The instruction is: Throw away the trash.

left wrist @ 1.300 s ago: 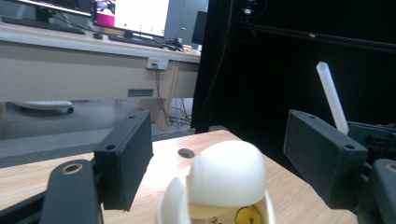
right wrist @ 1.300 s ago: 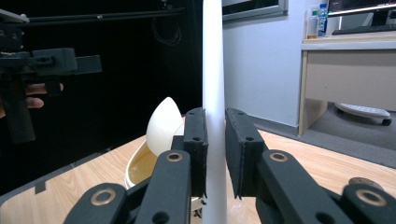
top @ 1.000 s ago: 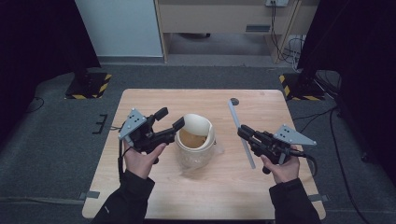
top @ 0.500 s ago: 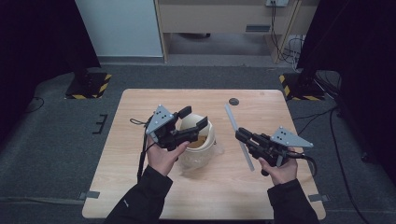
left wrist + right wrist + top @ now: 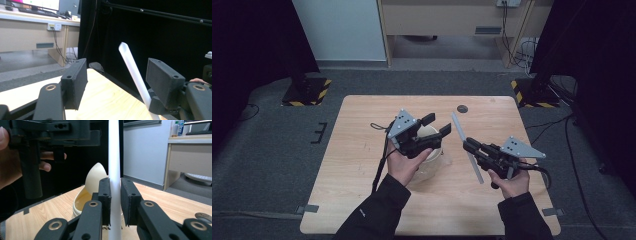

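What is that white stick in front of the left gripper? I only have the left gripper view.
Observer: It is a straw. The right gripper is shut on it, clamped partway along its length.
Operator: Where's the cup?
Observer: The cup stands on the table. In the high view the open left gripper is over it.
Operator: Is it sealed?
Observer: No. The right gripper view shows a tan drink inside and a pale flap standing up at the rim.
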Demonstrator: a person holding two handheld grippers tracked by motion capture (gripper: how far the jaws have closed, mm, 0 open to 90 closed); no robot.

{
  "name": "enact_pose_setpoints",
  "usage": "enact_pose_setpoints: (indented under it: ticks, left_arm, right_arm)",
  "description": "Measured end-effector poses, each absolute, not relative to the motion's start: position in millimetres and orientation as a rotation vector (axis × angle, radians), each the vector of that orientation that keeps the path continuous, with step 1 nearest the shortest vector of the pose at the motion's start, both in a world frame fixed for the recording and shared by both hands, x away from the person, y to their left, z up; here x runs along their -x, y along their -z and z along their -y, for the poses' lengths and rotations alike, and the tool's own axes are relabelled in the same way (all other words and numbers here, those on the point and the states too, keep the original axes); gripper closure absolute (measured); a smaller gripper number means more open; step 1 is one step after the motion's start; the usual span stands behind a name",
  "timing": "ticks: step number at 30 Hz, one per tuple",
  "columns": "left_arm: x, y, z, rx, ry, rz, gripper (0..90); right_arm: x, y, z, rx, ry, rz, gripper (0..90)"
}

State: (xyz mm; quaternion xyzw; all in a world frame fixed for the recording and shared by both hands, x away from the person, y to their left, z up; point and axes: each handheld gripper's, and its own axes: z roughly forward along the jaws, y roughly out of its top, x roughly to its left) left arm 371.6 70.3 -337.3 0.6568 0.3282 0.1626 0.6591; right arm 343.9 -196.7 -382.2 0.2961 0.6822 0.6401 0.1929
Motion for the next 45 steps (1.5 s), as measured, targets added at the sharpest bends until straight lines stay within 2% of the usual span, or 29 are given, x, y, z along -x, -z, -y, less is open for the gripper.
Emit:
enact_pose_setpoints:
  ticks: [11, 25, 35, 45]
  left_arm:
    - [-376.8, 342.9, -44.8, -1.499, -0.313, -0.754, 40.9]
    - [-376.8, 344.6, -40.7, -1.514, -0.274, -0.759, 71.4]
    - [-372.4, 342.1, -39.3, -1.505, -0.209, -0.716, 78.9]
    - [-367.9, 337.7, -44.1, -1.504, -0.212, -0.686, 80.1]
  right_arm:
    - [-344.2, 383.4, 195.0, -0.822, -1.8, -1.924, 79.2]
    - [-344.1, 386.0, 191.2, -0.822, -1.802, -1.948, 79.2]
    - [-344.1, 386.6, 190.3, -0.826, -1.799, -1.961, 78.2]
    - [-344.5, 378.6, 204.4, -0.878, -1.839, -1.885, 72.2]
